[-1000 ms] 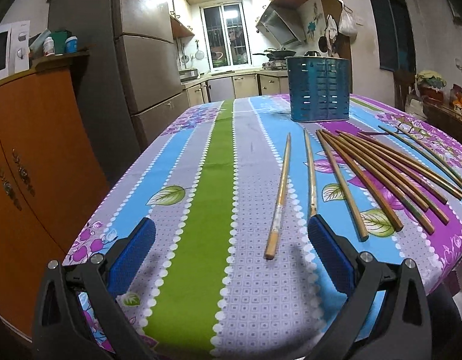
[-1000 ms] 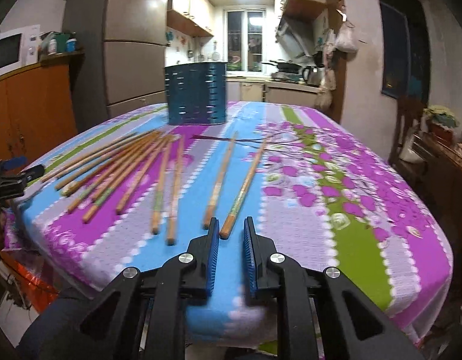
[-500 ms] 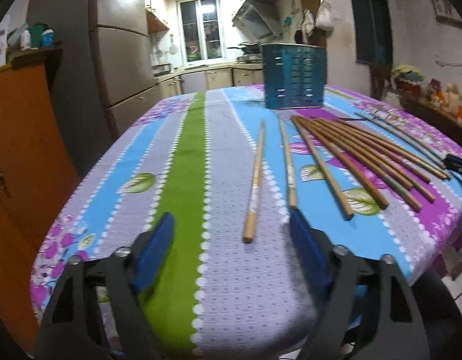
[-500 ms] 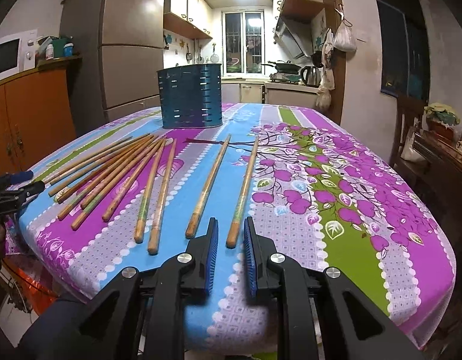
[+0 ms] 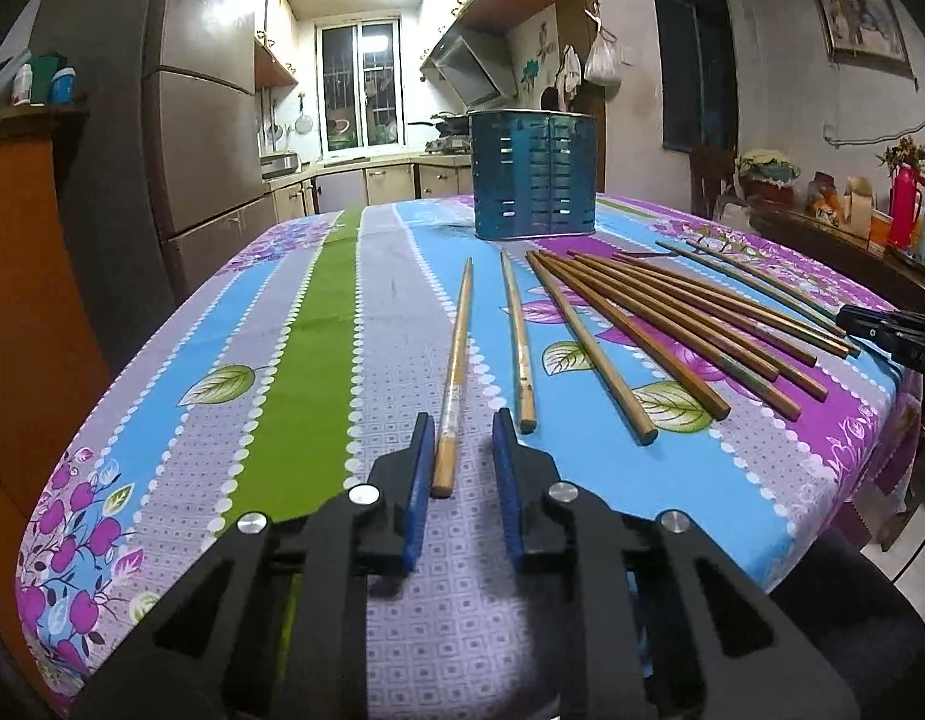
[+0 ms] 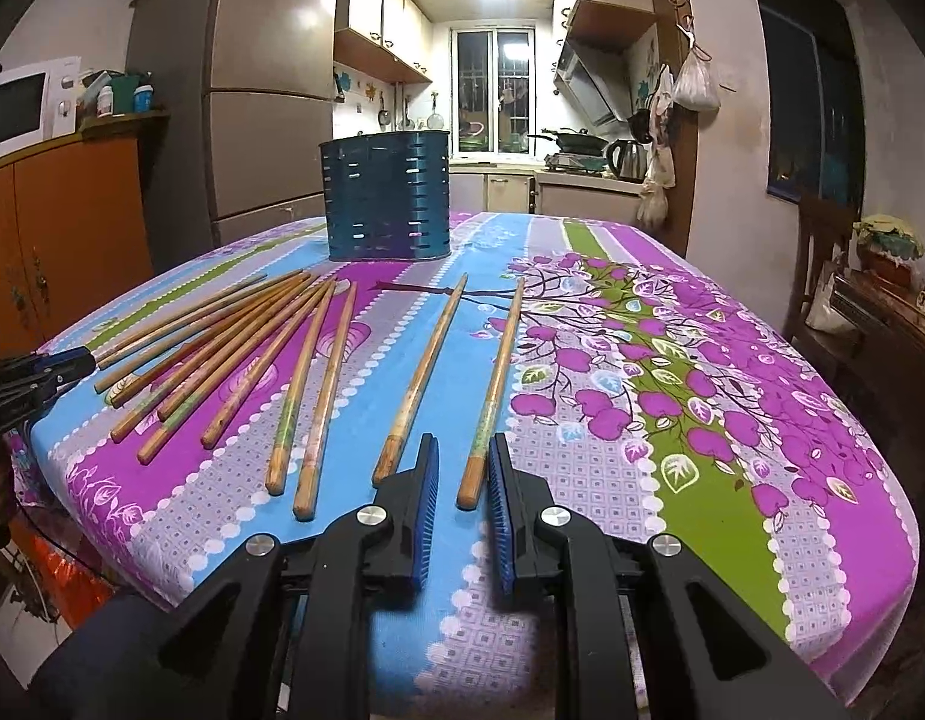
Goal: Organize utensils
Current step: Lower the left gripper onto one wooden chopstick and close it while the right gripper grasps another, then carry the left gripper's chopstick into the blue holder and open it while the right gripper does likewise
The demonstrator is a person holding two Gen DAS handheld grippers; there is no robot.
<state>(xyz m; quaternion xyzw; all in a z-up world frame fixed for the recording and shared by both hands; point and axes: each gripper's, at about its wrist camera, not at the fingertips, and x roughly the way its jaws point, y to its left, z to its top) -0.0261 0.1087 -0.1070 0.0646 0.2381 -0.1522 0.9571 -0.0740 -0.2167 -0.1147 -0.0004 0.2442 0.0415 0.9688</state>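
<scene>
Several wooden chopsticks lie side by side on the flowered tablecloth [image 5: 306, 324], pointing at a blue slotted utensil holder [image 5: 533, 175] standing at the far end; the holder also shows in the right wrist view [image 6: 385, 199]. My left gripper [image 5: 462, 426] is open a little, its blue pads either side of the near end of the leftmost chopstick [image 5: 456, 360], not closed on it. My right gripper [image 6: 463, 450] is open a little around the near end of the rightmost chopstick [image 6: 492, 384], apart from it.
A fridge [image 5: 198, 138] and an orange cabinet [image 6: 60, 228] stand left of the table. A side shelf with flasks and flowers [image 5: 852, 210] is on the right. The table's near edge runs just under both grippers. The kitchen counter lies behind.
My left gripper has narrowed from wide open and shifted right to straddle the leftmost chopstick. My right gripper has opened slightly and its chopstick end now sits between the pads.
</scene>
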